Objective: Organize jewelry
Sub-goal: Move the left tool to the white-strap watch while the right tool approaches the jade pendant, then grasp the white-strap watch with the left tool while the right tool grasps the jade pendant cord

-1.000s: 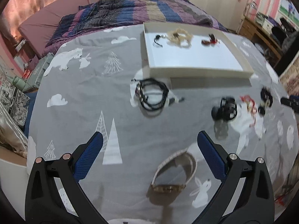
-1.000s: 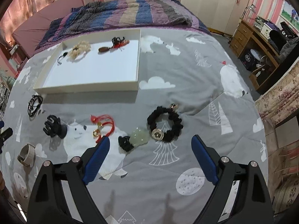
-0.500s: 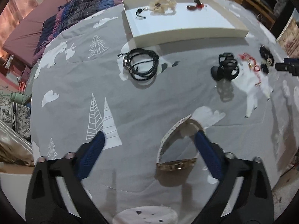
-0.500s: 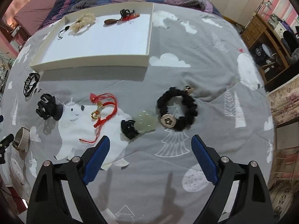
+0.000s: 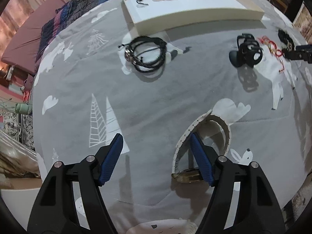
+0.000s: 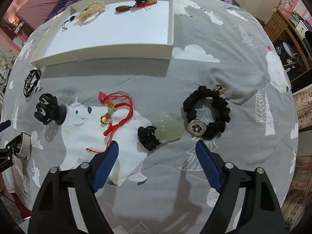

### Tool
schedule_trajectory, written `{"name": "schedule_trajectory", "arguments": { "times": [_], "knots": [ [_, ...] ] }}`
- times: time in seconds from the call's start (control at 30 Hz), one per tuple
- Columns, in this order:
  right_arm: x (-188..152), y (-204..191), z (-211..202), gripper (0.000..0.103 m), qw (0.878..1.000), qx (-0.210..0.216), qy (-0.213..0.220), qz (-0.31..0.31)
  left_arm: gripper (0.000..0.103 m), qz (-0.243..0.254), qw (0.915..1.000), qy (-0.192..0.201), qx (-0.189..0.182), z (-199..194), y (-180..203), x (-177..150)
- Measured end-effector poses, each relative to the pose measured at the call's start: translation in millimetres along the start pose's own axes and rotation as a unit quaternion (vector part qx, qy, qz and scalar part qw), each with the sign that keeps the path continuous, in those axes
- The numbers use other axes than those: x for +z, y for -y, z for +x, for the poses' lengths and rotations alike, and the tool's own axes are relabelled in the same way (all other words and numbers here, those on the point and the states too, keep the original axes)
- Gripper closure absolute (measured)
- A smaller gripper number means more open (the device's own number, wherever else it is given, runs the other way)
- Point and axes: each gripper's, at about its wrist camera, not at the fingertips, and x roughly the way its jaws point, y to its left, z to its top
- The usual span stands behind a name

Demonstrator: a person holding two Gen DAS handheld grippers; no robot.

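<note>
A watch [image 5: 226, 134] with a beige strap stands on its side on the grey bedspread. My left gripper [image 5: 156, 138] points down over it with its jaws closing. The right finger [image 5: 198, 156] sits inside the strap loop, and the left finger is well clear, so nothing is gripped. My right gripper [image 6: 157, 143] hangs just short of a pale green jade pendant [image 6: 169, 128] on a black cord. Its jaws are closing with nothing between them. A white tray [image 6: 109, 48] at the back holds a cream tassel piece [image 6: 90, 11] and a red-corded pendant [image 6: 136, 3].
Loose on the bedspread lie a black cord bracelet [image 5: 146, 56], a black hair claw [image 6: 48, 111], a red cord charm [image 6: 117, 113] and a black scrunchie [image 6: 206, 113]. A striped blanket [image 5: 58, 25] lies behind the tray. A wooden desk [image 6: 282, 27] stands off the bed's right side.
Both grippers have sunk towards the bedspread and their jaws have narrowed. The left gripper's right finger has come to the watch strap. The jade pendant now lies closer to the right fingertips.
</note>
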Motion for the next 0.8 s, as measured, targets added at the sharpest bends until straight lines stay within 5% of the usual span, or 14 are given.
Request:
{"name": "schedule_trajectory", "arguments": {
  "times": [0.27,0.7,0.8],
  "knots": [
    [4.6,6.0,15.6,0.049,1.0,0.008,-0.018,0.015,0.046,0.005,0.9998,-0.007,-0.02,7.4,2.6,-2.5],
    [20.5,1.0,20.8,0.052,1.0,-0.006,-0.016,0.006,0.085,0.037,0.9988,-0.007,-0.032,6.8,22.8,-2.7],
    [19.6,-3.8,17.4,0.059,1.0,-0.008,-0.015,0.002,0.085,0.043,0.9987,-0.005,-0.026,5.8,25.6,-4.1]
  ]
}}
